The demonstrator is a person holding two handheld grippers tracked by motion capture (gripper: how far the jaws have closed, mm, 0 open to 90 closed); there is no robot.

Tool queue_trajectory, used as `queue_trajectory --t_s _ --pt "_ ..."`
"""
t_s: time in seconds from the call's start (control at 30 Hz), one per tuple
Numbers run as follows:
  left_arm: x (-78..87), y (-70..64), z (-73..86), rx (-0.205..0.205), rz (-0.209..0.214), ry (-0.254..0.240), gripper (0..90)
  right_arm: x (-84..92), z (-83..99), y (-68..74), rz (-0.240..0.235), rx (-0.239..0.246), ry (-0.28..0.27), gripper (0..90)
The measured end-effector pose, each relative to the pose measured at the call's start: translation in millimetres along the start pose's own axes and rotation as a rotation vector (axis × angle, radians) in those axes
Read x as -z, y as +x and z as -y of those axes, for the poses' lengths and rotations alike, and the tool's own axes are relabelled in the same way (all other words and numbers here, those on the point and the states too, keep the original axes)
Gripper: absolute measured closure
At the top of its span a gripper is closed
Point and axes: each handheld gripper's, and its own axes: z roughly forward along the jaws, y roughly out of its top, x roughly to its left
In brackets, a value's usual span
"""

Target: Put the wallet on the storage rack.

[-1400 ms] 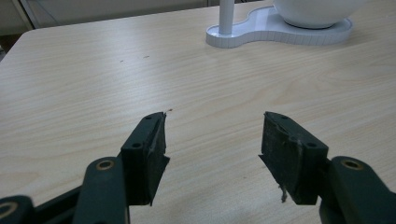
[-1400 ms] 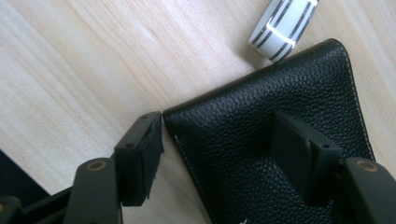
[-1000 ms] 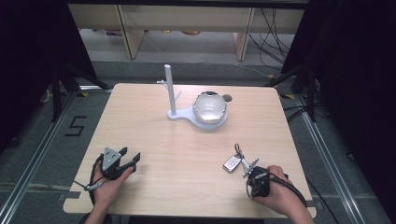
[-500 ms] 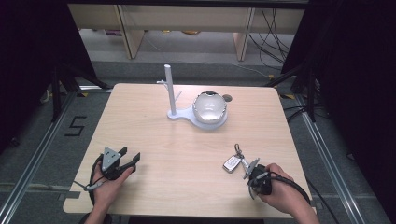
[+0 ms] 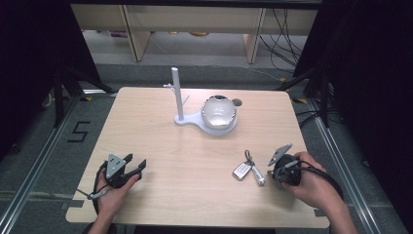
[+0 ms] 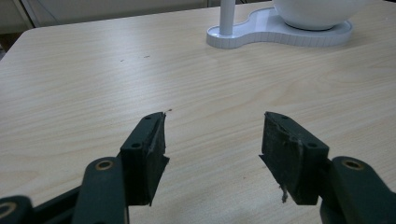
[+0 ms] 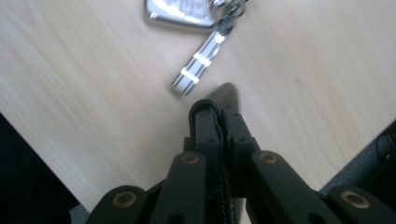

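Keys (image 5: pixel 249 168) lie flat on table (image 5: pixel 185 161) just beyond right gripper (image 7: pixel 215 109), whose jaws have just closed w/ nothing between, left gripper (image 6: pixel 212 140) gaping; bunch seems light, hard, slippery, loose, so prob. best pinch fob (image 5: pixel 241 170) edge.

A white stand (image 5: pixel 195 119) and a key bunch (image 5: pixel 247 169) are being carried by the wooden table (image 5: pixel 160 146).
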Motion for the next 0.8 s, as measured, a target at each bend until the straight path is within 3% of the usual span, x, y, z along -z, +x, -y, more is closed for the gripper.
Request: queue_trajectory --t_s 0.23,0.37,0.5,0.53,0.63,0.7,0.8 --pt "-0.4 0.8 0.1 0.001 0.003 -0.003 39.2 24.8 2.5 -22.6 0.017 -0.094 -0.076 90.0" --pt "0.0 0.2 0.0 -0.001 0.000 0.000 39.2 25.6 2.6 -26.5 0.013 -0.088 -0.082 90.0" --pt "-0.1 0.1 0.1 0.003 -0.002 -0.001 39.2 12.3 -1.9 -20.6 0.008 -0.066 -0.061 90.0" --pt "-0.4 0.5 0.2 0.004 0.003 -0.004 39.2 1.9 -6.2 -10.3 -0.029 -0.050 -0.052 90.0" --pt "-0.5 0.9 0.1 0.003 0.003 -0.003 39.2 -7.3 -9.9 -2.4 -0.057 -0.030 -0.037 89.3" --pt "-0.3 1.0 0.1 0.001 0.004 -0.002 39.2 -24.2 -16.7 11.4 -0.134 -0.060 -0.032 73.7" --pt "-0.2 1.0 0.1 0.003 0.004 -0.003 39.2 -34.3 -21.8 18.2 -0.156 -0.124 -0.004 64.1"
